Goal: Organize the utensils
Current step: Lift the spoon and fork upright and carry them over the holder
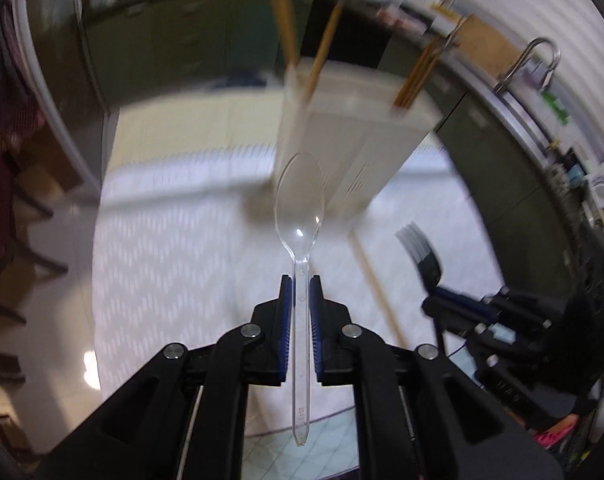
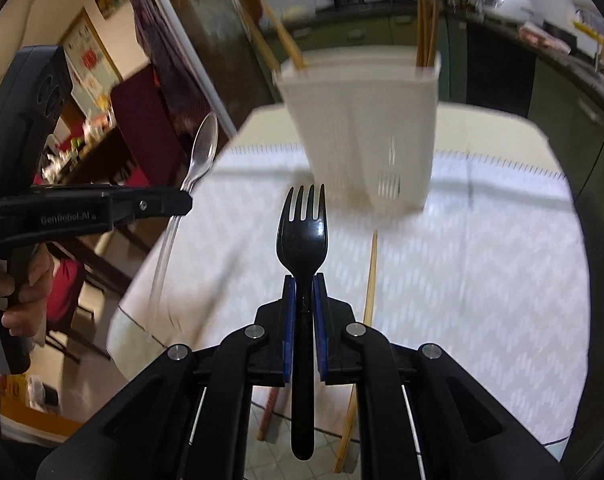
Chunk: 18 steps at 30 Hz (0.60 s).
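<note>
My left gripper [image 1: 301,280] is shut on the handle of a clear plastic spoon [image 1: 300,204], bowl pointing away, held above the table. My right gripper [image 2: 303,280] is shut on a black plastic fork [image 2: 302,236], tines forward. Ahead of both stands a white slotted utensil holder [image 1: 341,140] [image 2: 365,128] with wooden chopsticks [image 2: 425,28] sticking out of it. In the right wrist view the left gripper [image 2: 182,200] comes in from the left with the spoon [image 2: 204,152]. In the left wrist view the right gripper [image 1: 431,294] and the fork [image 1: 419,250] show at the right.
A single wooden chopstick [image 2: 369,280] lies on the white patterned tablecloth [image 2: 481,260], reaching past the near edge. A hand [image 2: 26,284] holds the left gripper's handle. Chairs [image 2: 142,120] stand left of the table; a kitchen counter with a tap [image 1: 533,60] runs behind.
</note>
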Each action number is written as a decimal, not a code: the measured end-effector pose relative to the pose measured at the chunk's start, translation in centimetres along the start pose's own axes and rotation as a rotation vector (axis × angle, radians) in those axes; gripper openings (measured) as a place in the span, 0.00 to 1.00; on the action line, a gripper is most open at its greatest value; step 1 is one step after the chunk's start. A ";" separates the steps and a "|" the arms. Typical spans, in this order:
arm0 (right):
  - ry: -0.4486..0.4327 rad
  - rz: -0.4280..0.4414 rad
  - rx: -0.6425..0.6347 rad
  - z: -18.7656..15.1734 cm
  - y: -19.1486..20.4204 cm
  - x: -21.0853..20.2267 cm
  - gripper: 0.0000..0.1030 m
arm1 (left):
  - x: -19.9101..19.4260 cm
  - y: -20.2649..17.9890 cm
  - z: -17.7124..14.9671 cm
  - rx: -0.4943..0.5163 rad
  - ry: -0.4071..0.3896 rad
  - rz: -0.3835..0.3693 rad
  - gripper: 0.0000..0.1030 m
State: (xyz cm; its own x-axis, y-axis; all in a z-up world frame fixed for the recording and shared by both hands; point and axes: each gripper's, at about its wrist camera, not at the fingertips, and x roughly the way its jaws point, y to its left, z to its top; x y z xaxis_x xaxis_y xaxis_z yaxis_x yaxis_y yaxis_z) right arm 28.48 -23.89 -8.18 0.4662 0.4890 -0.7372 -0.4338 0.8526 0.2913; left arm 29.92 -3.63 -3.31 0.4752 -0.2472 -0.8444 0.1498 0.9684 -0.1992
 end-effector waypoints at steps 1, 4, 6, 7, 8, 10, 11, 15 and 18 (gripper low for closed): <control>-0.030 0.002 0.003 0.3 0.0 -0.9 0.09 | -1.2 -0.6 0.9 0.007 -0.041 -0.008 0.08; -0.124 -0.017 0.015 1.5 -0.3 -3.5 0.09 | -3.0 -3.0 3.7 0.045 -0.159 -0.004 0.09; -0.155 -0.022 0.028 2.0 -0.9 -4.6 0.09 | -4.7 -4.2 5.4 0.066 -0.254 -0.031 0.09; -0.165 -0.022 0.034 2.2 -1.1 -5.1 0.09 | -5.4 -4.7 6.2 0.076 -0.292 -0.034 0.09; -0.172 -0.024 0.037 2.4 -1.2 -5.4 0.09 | -5.9 -5.2 7.1 0.087 -0.345 -0.030 0.09; -0.180 -0.027 0.041 2.6 -1.3 -5.7 0.09 | -6.3 -6.3 8.9 0.116 -0.435 -0.036 0.09; -0.181 -0.028 0.040 2.6 -1.3 -5.9 0.09 | -6.3 -6.5 9.4 0.120 -0.464 -0.030 0.09; -0.178 -0.026 0.036 2.2 -1.2 -6.4 0.09 | -4.6 -7.1 12.5 0.094 -0.567 -0.012 0.09; -0.174 -0.026 0.030 1.9 -1.0 -6.6 0.09 | -3.0 -6.9 14.3 0.098 -0.630 0.013 0.09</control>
State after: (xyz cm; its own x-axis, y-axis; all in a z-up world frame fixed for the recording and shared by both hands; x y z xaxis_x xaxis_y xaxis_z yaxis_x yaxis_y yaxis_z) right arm 27.24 -27.62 -2.45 0.6045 0.4888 -0.6291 -0.3979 0.8693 0.2931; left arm 39.85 -10.07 7.68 0.8917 -0.2355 -0.3866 0.2049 0.9715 -0.1193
